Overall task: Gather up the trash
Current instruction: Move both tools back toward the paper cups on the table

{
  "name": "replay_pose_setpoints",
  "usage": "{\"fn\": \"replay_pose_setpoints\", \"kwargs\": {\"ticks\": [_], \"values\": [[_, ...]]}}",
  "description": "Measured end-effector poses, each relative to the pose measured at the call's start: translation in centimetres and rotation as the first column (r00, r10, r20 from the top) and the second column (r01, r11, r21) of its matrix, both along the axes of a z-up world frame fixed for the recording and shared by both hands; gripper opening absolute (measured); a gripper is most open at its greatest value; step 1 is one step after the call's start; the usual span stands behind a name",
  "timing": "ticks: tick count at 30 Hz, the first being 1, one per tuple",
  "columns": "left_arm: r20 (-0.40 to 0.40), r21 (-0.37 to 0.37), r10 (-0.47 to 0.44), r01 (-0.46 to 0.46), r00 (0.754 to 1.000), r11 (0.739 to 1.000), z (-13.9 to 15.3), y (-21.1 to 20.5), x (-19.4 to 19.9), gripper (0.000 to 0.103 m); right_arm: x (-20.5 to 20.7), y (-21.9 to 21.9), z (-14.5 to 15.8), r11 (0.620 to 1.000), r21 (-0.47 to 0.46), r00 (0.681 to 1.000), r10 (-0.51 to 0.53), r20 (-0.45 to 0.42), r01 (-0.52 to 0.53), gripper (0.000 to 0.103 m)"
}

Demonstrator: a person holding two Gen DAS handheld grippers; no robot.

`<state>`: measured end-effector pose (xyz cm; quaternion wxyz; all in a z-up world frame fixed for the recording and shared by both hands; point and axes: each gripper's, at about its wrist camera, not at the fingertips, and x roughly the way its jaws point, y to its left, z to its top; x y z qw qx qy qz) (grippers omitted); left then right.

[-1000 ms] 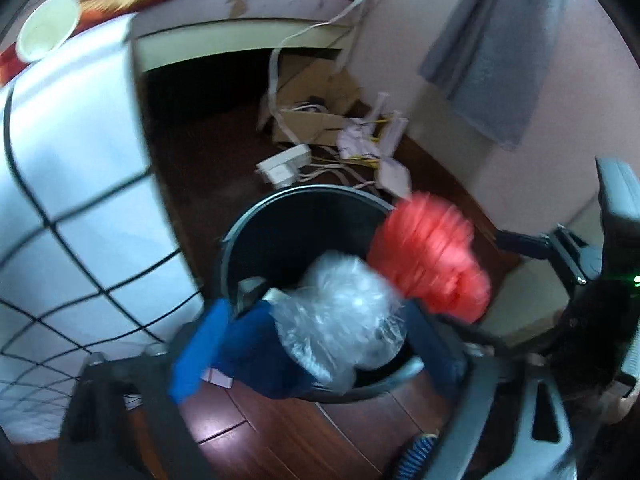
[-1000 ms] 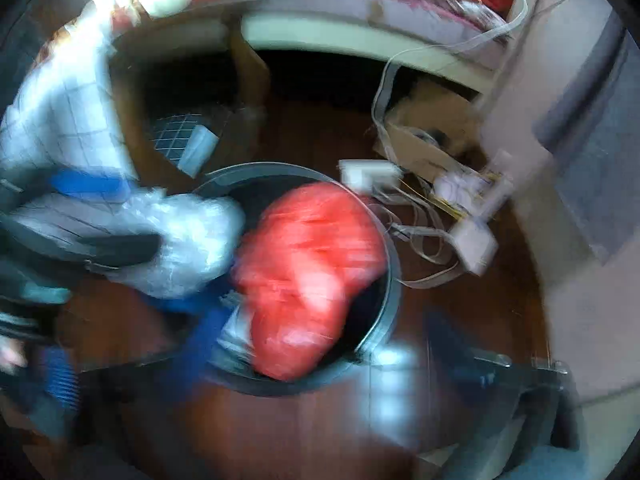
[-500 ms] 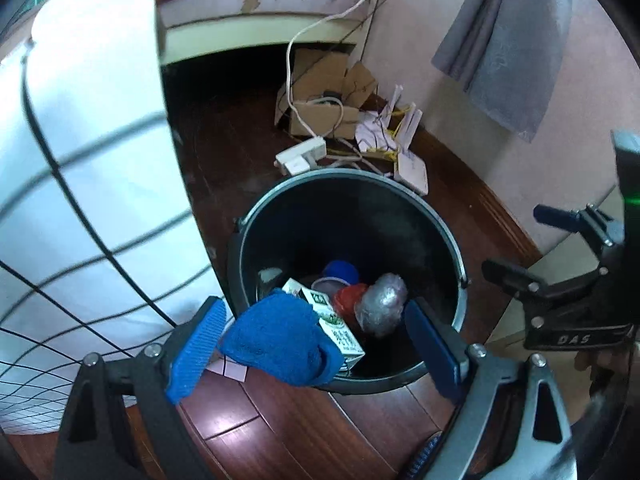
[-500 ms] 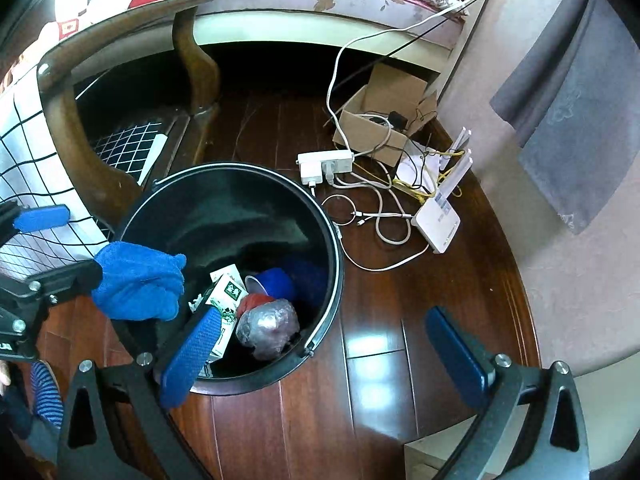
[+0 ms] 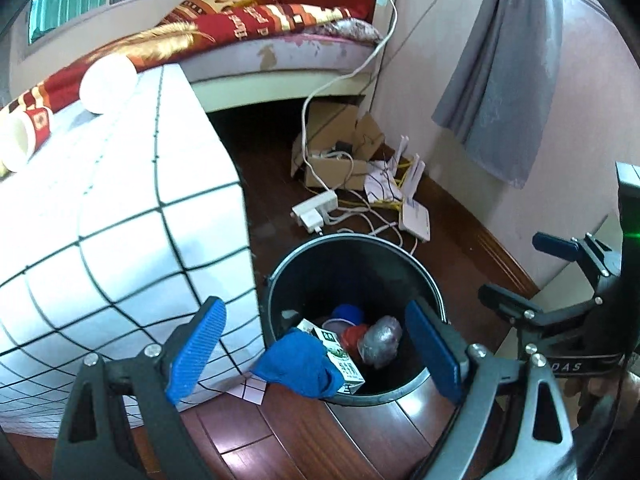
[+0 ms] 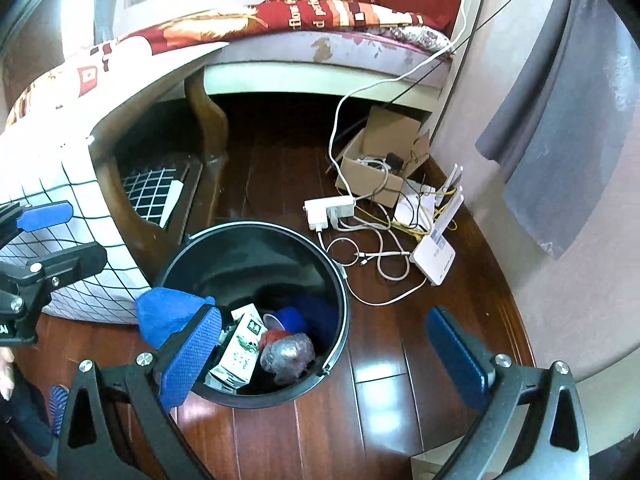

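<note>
A black trash bin (image 5: pixel 400 248) (image 6: pixel 256 236) stands on the wooden floor. Inside lie a clear plastic wad (image 5: pixel 380 338) (image 6: pixel 286 356), a red bag (image 5: pixel 352 336) (image 6: pixel 274 336), a milk carton (image 5: pixel 340 364) (image 6: pixel 240 350) and a blue cup (image 5: pixel 347 314) (image 6: pixel 286 318). A blue cloth (image 5: pixel 298 362) (image 6: pixel 170 312) hangs over the near-left rim. My left gripper (image 5: pixel 316 356) is open and empty above the bin. My right gripper (image 6: pixel 328 360) is open and empty over the bin's right rim. Two paper cups (image 5: pixel 106 84) lie on the table.
A table with a white grid cloth (image 5: pixel 120 220) stands left of the bin. A power strip (image 6: pixel 330 210), cables, a white router (image 6: pixel 434 256) and a cardboard box (image 6: pixel 380 164) lie behind. A bed (image 6: pixel 320 32) and a grey curtain (image 5: pixel 496 80) are beyond.
The red bag and the clear plastic wad have dropped from the grippers into the bin. Both grippers have opened and risen away from the bin.
</note>
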<state>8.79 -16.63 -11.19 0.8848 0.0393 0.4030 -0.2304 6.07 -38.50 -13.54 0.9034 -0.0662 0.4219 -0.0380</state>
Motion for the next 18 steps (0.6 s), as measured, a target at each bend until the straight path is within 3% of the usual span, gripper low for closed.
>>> {"fn": "replay_pose_setpoints", "kwargs": {"ticks": [18], "values": [[0.094, -0.019, 0.156, -0.155, 0.983, 0.988, 3.7, 6.2, -0.2, 0.092, 1.2, 5.7, 5.8, 0.995, 0.065, 0.99, 0.07, 0.12, -0.079, 0.103]]}}
